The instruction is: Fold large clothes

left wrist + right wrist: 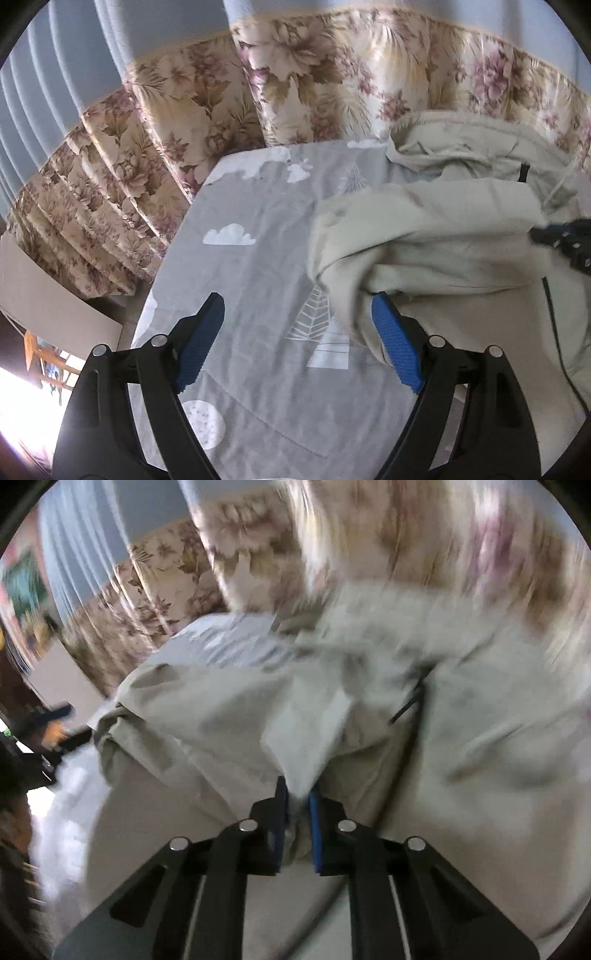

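Grey printed sheet, rumpled beige jacket

Left open, right clamped.
Left gripper: blue pads spread wide, nothing between them, angled downward. Right gripper: jaws nearly together, pinching cloth, angled downward, view motion-blurred.

A pale beige jacket is found crumpled on a grey printed sheet, toward its right side and far edge. A dark zip line is seen down the front. One fold is doubled over toward the left; a bunched portion is pinched and lifted.
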Tool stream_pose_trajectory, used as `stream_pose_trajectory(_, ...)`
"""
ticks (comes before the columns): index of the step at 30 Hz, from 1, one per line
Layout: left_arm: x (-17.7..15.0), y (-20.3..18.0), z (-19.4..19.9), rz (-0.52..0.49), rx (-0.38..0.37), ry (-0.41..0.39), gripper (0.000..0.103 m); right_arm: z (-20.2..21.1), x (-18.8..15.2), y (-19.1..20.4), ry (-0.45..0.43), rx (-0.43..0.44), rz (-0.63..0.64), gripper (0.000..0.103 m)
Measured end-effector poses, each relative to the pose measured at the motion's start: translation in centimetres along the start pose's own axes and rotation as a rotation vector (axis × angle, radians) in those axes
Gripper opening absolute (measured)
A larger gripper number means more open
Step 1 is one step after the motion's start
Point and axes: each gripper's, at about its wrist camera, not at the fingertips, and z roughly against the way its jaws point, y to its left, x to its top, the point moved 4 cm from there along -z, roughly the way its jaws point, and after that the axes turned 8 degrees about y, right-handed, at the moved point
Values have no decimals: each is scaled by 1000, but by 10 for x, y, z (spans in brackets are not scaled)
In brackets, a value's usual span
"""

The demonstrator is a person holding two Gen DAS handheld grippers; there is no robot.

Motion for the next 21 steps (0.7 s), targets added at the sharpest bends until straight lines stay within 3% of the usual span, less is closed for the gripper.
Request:
stream_pose_trajectory(3, 3, -1, 8, 3, -34, -15, 84, 38, -11, -38, -12, -157, 22, 9)
stream_pose_trajectory(5, 7, -10, 10, -11, -57, -20, 85, 52, -29, -71, 41, -255, -5, 9)
stream_pose_trajectory(8, 14, -38, 7, -50, -106, -24, 87, 45, -56, -110, 159, -359, -28, 9)
stream_pose_trajectory(11, 23, -68, -2, -86, -136, -10, 87, 44, -64, -134, 176, -455, -31, 9)
stream_pose_trajectory(15, 35, -112, -18, -153, -165, 31, 87, 78, -60, -155, 29, -348, -234, 10)
stream_pose_trajectory(17, 34, -132, -27, -208, -131, 49, 87, 82, -62, -158, 51, -318, -260, 13)
stream_pose_trajectory(18, 32, -139, -32, -229, -107, 55, 87, 92, -60, -156, 1, -318, -247, 15)
stream_pose_trajectory(21, 25, -151, -45, -296, -12, 68, 89, 89, -49, -138, -60, -182, -219, 35)
